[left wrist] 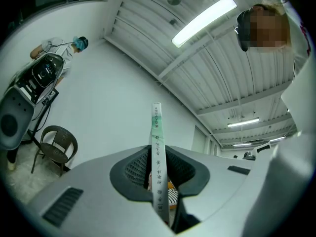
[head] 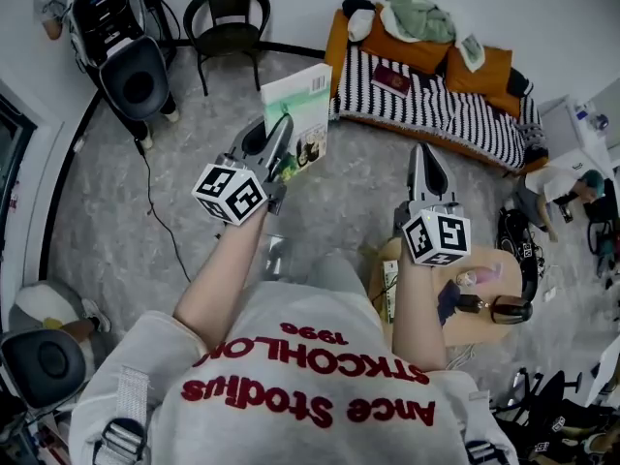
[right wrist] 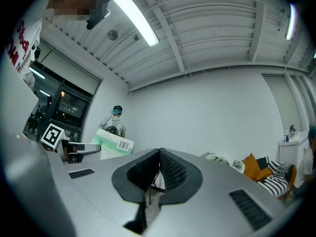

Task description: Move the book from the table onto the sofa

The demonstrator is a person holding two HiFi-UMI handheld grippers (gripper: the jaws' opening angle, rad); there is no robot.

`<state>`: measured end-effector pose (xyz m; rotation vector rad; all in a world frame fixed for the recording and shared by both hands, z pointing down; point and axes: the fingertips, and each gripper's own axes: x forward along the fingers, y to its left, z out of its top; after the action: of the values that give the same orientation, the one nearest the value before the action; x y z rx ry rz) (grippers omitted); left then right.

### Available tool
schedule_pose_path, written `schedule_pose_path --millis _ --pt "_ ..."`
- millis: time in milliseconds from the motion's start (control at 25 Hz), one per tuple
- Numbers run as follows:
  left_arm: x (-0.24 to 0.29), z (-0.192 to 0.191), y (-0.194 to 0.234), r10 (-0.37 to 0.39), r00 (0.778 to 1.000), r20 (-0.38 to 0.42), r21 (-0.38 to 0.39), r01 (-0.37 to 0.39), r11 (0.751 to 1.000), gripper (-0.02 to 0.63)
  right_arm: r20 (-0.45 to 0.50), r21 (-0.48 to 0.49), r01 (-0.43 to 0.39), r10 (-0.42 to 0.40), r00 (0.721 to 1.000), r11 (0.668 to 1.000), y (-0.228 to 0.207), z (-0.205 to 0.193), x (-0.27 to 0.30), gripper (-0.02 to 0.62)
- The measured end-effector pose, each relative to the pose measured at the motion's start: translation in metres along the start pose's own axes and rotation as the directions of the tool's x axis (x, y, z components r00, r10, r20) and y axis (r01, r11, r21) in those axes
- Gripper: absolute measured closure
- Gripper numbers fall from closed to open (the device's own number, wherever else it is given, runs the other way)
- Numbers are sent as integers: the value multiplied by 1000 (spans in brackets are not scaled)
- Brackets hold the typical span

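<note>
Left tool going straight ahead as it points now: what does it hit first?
Likely the sofa's orange left end, the held book touching first; nothing between shows, though depth is unclear.

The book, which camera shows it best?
The head view: the book shows most of its cover, clamped in the left gripper. The left gripper view shows only its spine, edge-on between the jaws; the right gripper view catches it small, at the left.
</note>
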<state>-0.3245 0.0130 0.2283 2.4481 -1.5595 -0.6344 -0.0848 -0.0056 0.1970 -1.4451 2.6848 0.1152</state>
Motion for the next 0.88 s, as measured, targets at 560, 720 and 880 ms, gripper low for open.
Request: schedule_pose_path --millis 560,720,880 --pt "33 -4 16 21 1000 9 72 -22 997 534 6 36 -10 10 1000 999 -38 -22 40 568" --pt "51 1 24 32 999 15 85 -33 996 534 9 32 -26 25 1000 999 -49 -20 61 569" --pt "75 4 38 43 999 18 122 -44 992 534 5 41 -36 36 999 999 -62 -27 85 568"
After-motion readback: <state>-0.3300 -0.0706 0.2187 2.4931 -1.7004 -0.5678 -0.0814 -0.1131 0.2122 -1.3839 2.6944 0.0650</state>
